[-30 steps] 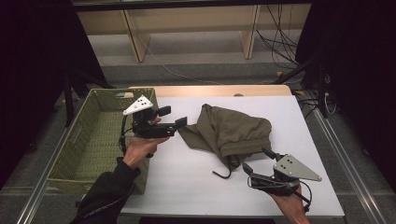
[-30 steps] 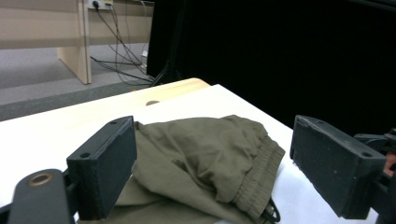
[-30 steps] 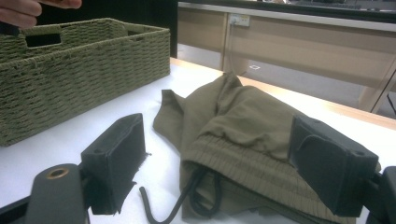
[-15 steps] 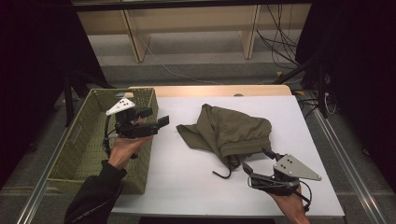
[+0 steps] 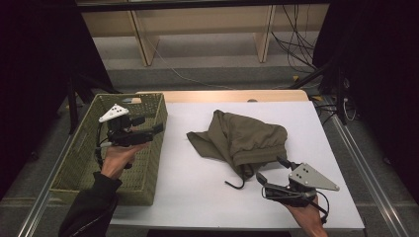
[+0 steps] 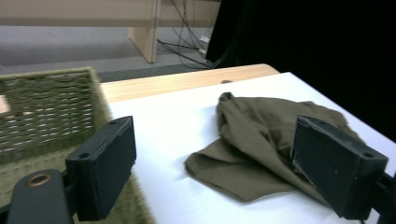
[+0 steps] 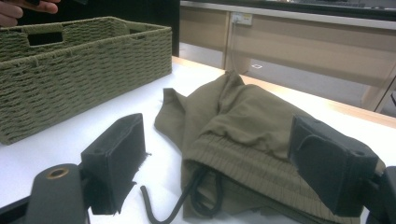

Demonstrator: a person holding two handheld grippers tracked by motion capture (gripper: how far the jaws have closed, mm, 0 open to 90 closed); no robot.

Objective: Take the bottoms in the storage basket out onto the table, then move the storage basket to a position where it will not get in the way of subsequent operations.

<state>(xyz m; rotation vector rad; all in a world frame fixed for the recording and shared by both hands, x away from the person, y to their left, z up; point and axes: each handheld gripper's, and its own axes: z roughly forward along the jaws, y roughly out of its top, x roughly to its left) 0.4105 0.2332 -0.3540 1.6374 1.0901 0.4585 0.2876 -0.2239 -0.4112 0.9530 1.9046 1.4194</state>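
Observation:
A crumpled olive garment [image 5: 242, 140] with a dark drawstring [image 5: 236, 184] lies on the white table [image 5: 197, 197]. My left gripper [image 5: 148, 124] is held open and empty over the woven green basket [image 5: 150, 163], well left of the garment. In the left gripper view the garment [image 6: 261, 140] lies ahead between the wide jaws of the left gripper [image 6: 219, 172]. My right gripper [image 5: 271, 169] stands open at the garment's near hem. In the right gripper view, the right gripper [image 7: 224, 163] has its jaws on either side of the ribbed waistband [image 7: 252, 168] and the drawstring [image 7: 187, 198], not touching them.
The basket [image 7: 70, 70] stands at the table's left and looks empty. A wooden strip [image 5: 222, 95] runs along the table's far edge. Beyond it are shelf legs and cables [image 5: 291, 39] on the floor. Bare table surface lies between basket and garment.
My left gripper has drawn back to the left, from the garment's left edge to above the basket, with nothing in it. The garment and the right gripper have stayed put.

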